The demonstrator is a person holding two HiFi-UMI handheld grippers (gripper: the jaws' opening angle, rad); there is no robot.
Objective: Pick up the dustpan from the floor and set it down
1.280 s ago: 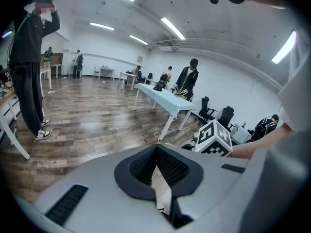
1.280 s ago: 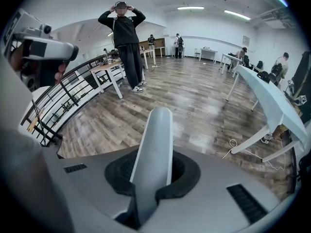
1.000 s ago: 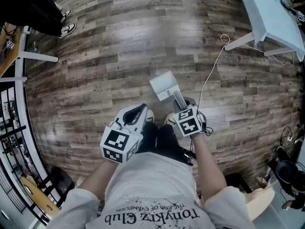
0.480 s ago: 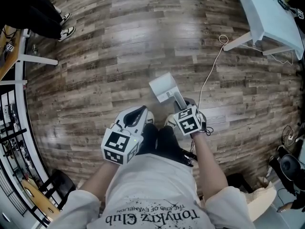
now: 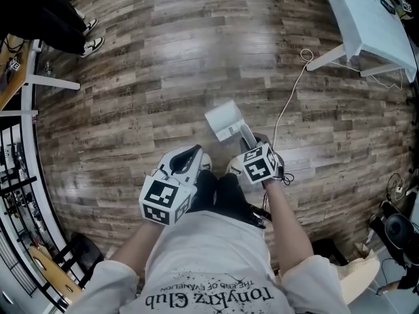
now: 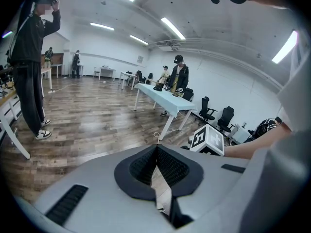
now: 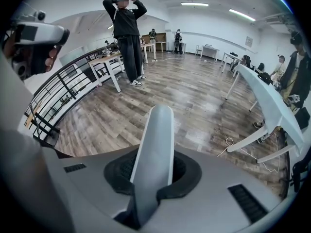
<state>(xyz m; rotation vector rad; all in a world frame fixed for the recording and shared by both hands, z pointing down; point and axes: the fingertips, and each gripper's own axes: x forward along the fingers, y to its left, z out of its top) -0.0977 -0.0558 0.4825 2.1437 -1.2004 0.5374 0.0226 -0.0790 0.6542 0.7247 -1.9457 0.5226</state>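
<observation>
Head view: right claw (image 5: 249,140) just looser round dustpan (image 5: 224,119)

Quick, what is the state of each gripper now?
Left gripper: closed, empty.
Right gripper: closed on the dustpan handle, jaws just eased open slightly.

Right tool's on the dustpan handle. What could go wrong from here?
1. The right tool's jaws have just been opening with the dustpan handle between them, so the grip may loosen and the dustpan could slip or tip.
2. The white cable trails close beside the dustpan and might snag if the dustpan swings that way.
</observation>
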